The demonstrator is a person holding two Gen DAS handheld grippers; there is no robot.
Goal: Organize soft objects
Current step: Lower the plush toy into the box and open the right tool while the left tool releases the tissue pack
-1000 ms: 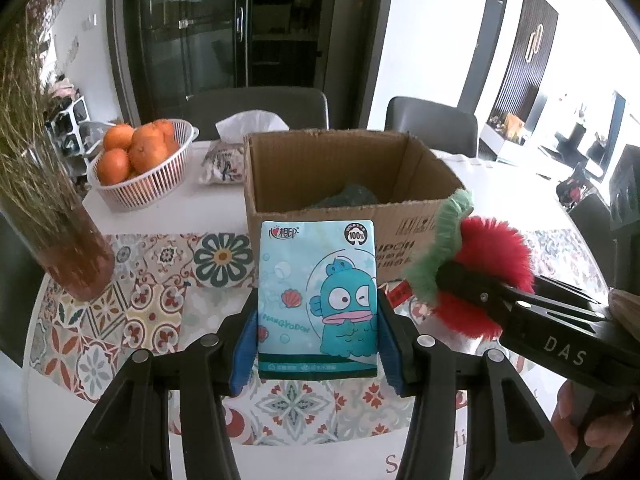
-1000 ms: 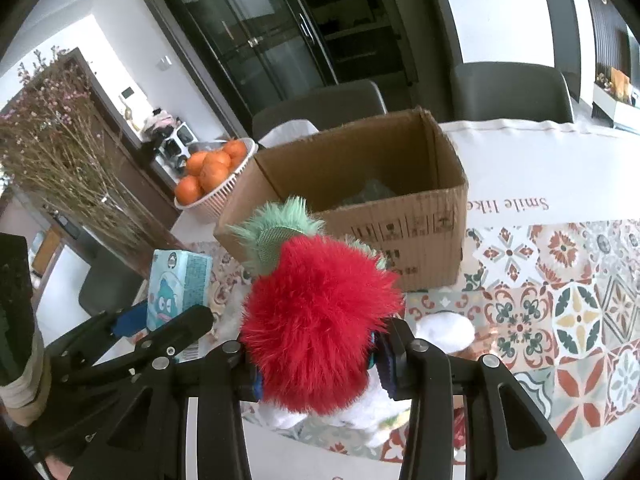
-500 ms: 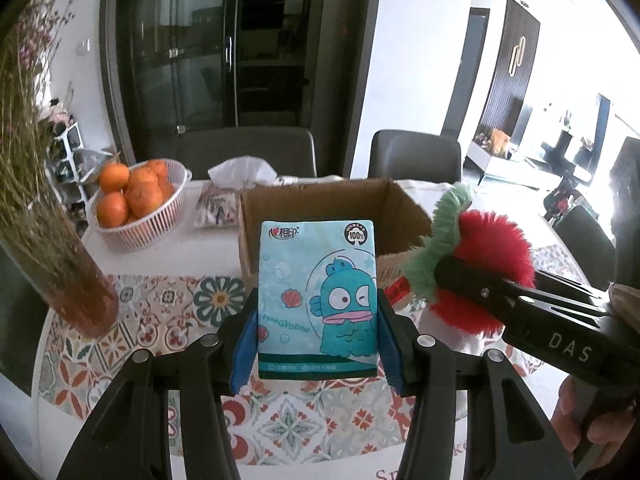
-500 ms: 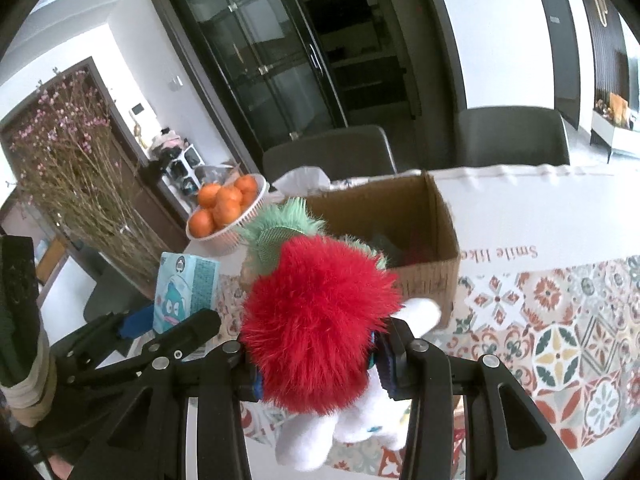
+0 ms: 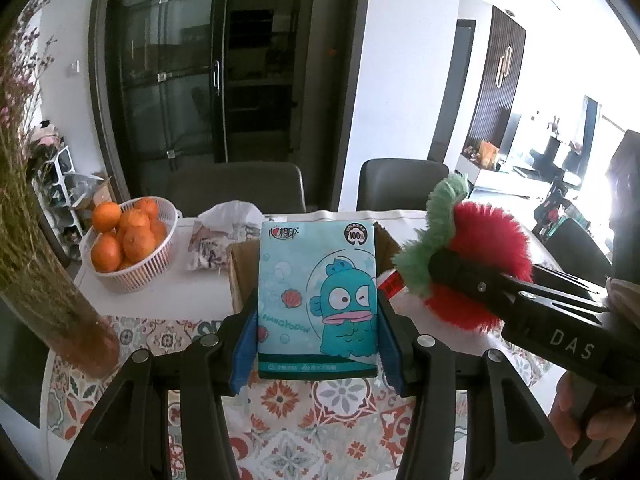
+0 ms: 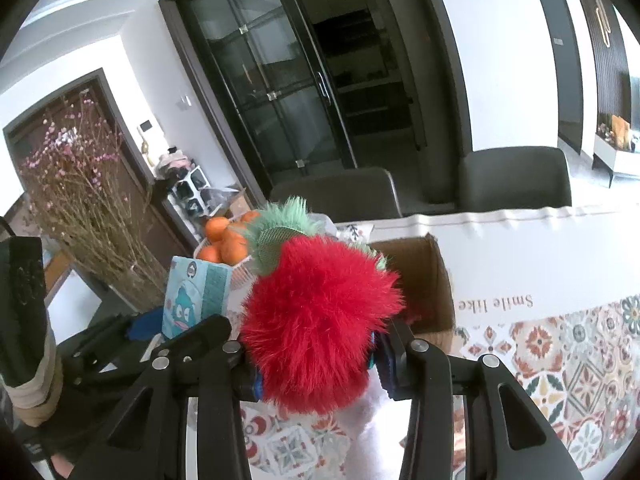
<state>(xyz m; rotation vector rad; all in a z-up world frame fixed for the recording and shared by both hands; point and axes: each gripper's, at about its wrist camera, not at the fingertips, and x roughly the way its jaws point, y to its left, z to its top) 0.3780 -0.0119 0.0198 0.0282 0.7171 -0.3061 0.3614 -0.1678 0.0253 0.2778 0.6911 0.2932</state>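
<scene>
A: What is hidden here?

B: Most of the cardboard box. From the left wrist, the tissue pack covers nearly all of it; from the right wrist, the red plush toy blocks its near wall and interior. What lies inside cannot be made out. The toy's white lower body runs out of view between the fingers.

A: And the room around it?

B: The box stands on the tabletop, with bare white cloth to its right and patterned cloth in front. On the left side sit a basket of oranges, an opened tissue bag and a vase of dried branches, close to the table edge. Two dark chairs stand at the far edge.

A: Where are the soft objects?

B: Both are held above the tabletop, near the box. The left hand-held gripper is clamped on the tissue pack, upright between its blue pads. The right hand-held gripper is clamped on the red plush toy, green tuft uppermost, just beside the pack.
</scene>
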